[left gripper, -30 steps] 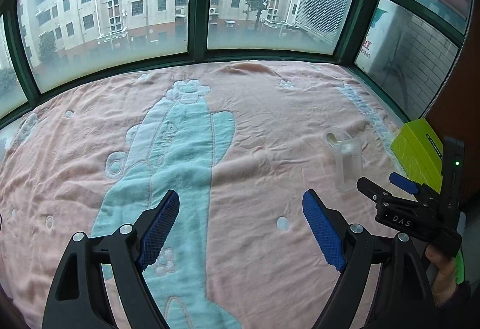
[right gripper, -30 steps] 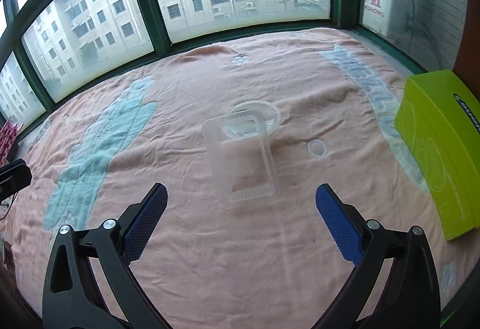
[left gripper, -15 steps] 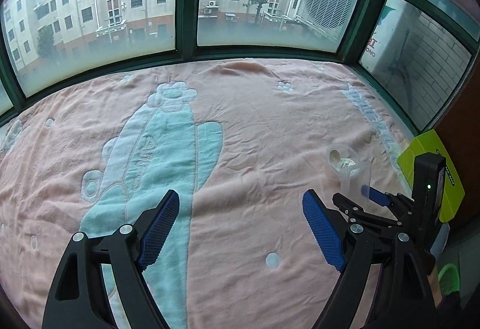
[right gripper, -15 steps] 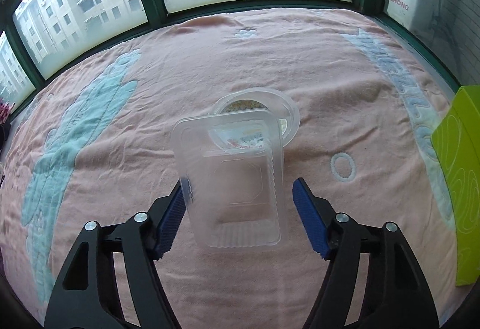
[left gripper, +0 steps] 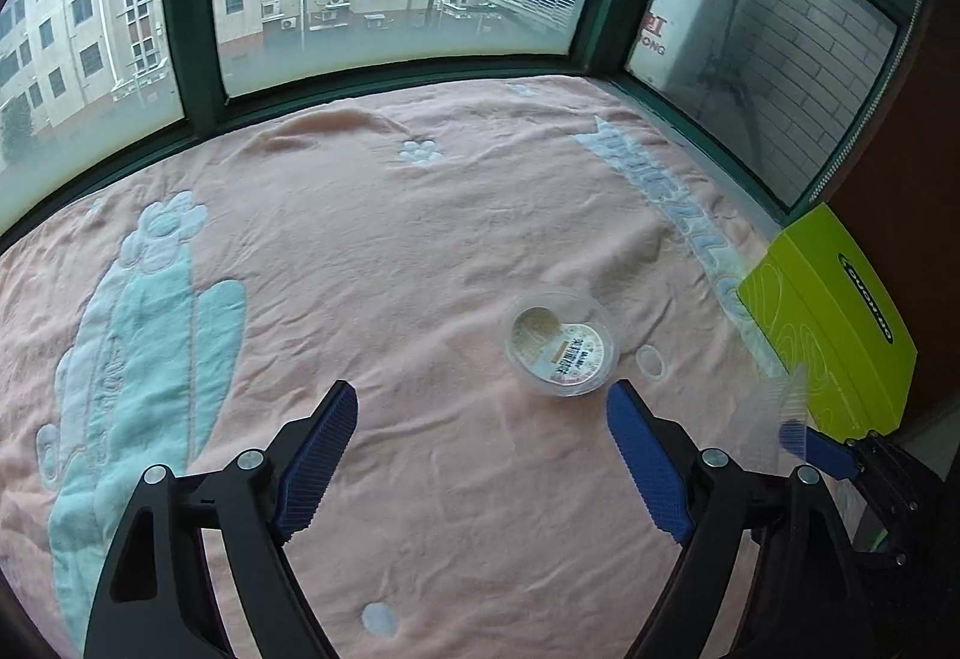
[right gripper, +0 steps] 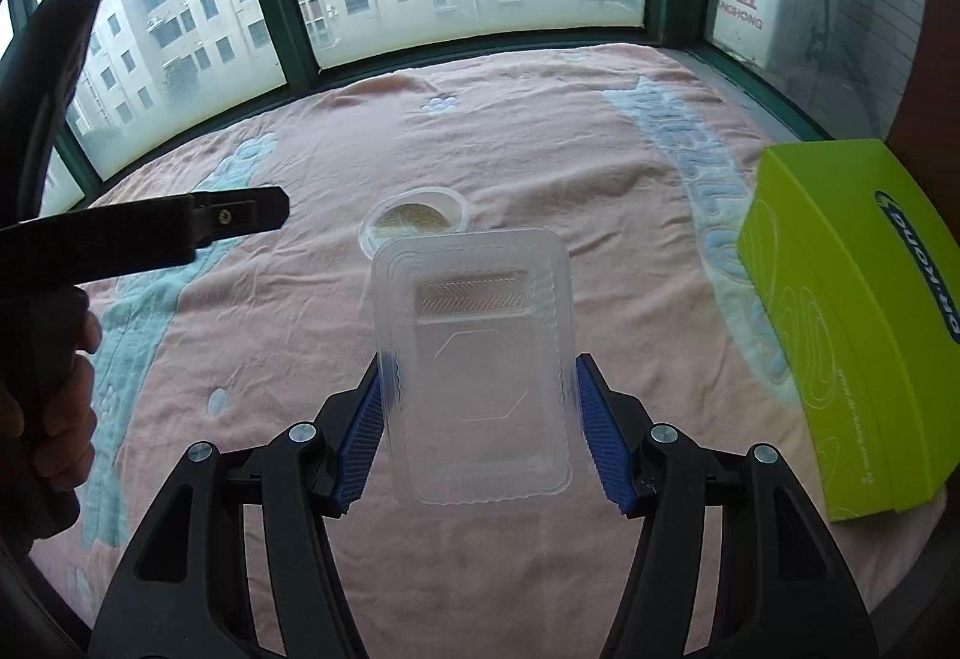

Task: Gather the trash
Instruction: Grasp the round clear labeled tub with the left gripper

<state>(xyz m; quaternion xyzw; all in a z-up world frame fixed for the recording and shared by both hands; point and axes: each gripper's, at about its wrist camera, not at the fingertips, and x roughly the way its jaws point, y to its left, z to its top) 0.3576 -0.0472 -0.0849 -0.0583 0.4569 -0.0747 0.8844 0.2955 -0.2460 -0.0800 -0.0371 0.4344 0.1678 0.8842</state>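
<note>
- Green-framed bay windows [right gripper: 288,53] are curving around a bed-like platform covered by a pink terry blanket [left gripper: 420,239], wrinkled and patterned with pale blue cactus and paw shapes; apartment blocks are showing through the glass.
- From the right wrist view, the right gripper [right gripper: 480,425] is clamping a clear rectangular plastic tray [right gripper: 474,353] by its long sides, the ribbed blue pads [right gripper: 360,443] pressing on both fluted edges; the tray is standing off the blanket, thin, glossy and see-through.
- Behind that tray, the same view is letting only the far rim of a round clear plastic lid [right gripper: 414,218] peek out, lying flat on the blanket.
- The left wrist view is showing that lid [left gripper: 561,344] whole: a shallow transparent disc with a printed label inside, resting just ahead of the left gripper's right-hand pad, not between the pads.
- The left gripper [left gripper: 480,455] is spreading its jaws wider, with nothing between them but blanket.
- A lime-green cardboard box [right gripper: 852,311] is lying at the blanket's right edge, smooth, with faint line drawings and a dark oval logo; the left view is catching just its corner [left gripper: 828,323].
- Only the left view is showing the right gripper from outside [left gripper: 822,449], with the tray's edge as a faint blur above it.
- Only the right view is showing a hand [right gripper: 54,419] wrapping around a black handle at the far left.
</note>
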